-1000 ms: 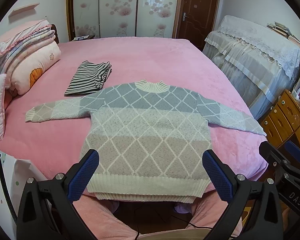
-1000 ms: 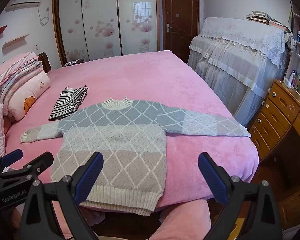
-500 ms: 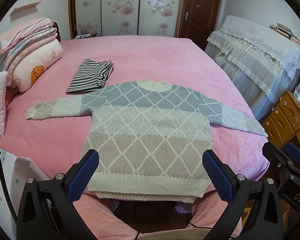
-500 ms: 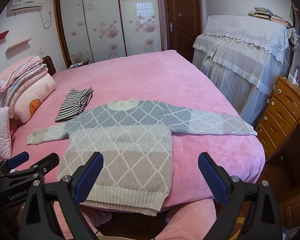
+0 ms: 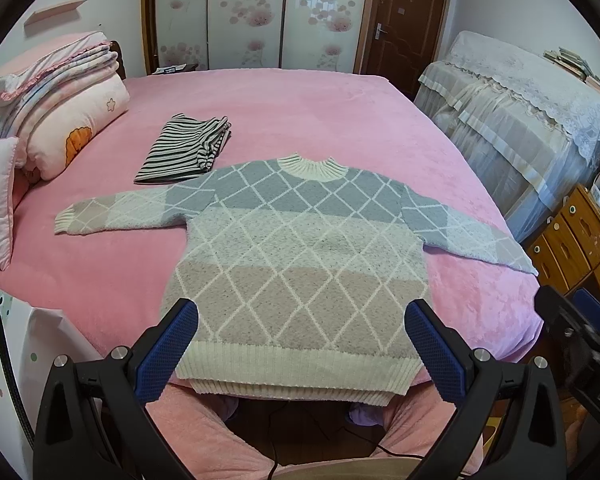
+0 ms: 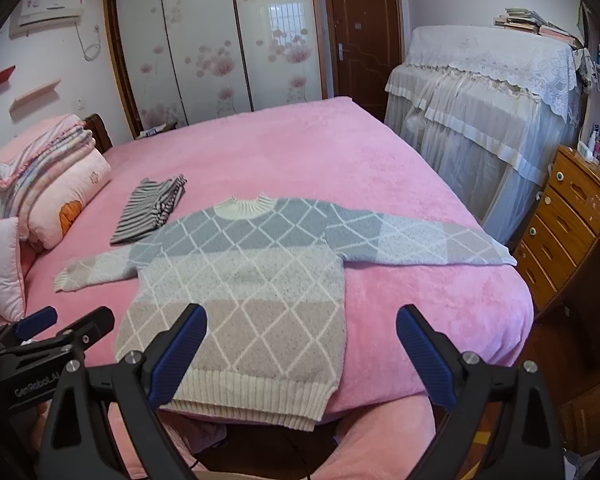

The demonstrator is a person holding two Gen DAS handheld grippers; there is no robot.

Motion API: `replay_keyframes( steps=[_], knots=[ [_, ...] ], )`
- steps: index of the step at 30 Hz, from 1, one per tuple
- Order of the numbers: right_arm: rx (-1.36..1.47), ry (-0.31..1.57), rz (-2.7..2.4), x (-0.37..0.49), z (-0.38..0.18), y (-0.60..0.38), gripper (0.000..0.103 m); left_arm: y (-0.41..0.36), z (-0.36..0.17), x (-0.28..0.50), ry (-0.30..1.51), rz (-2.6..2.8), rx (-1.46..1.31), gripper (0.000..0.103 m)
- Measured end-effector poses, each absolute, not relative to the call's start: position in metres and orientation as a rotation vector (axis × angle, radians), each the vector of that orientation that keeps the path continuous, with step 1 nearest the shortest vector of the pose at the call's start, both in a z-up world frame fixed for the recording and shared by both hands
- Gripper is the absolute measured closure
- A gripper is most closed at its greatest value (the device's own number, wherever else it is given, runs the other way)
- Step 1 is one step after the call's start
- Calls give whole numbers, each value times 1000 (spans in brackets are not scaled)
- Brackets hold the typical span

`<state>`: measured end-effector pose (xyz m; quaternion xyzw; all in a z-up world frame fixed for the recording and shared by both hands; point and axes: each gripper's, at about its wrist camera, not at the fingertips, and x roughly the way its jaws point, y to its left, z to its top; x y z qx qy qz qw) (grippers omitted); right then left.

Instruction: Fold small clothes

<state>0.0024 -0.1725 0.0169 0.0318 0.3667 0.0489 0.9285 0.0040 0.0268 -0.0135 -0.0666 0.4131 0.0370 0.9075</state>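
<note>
Both tongs, left [image 5: 300, 344] and right [image 6: 302, 342], are hovering spread wide, pinching nothing, over a fuzzy diamond-knit sweater [image 5: 300, 264] lying flat on the plush pink bed [image 5: 284, 116].

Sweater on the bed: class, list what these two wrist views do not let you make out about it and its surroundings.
- Sweater hem: in the left wrist view, the left gripper's fingers cover both corners.
- Sleeve cuff on the dresser side: it drops over the bed edge in both views.
- Striped garment: folded; its type cannot be told.
- Right gripper: in the left wrist view, cut off by the frame edge.
</note>
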Motion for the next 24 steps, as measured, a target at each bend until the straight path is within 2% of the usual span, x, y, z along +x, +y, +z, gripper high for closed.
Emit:
replay_keyframes(
  steps=[24],
  knots=[
    [53,823,124,18,-8,-191,7,8,-25,13,896,121,-142,1]
  ],
)
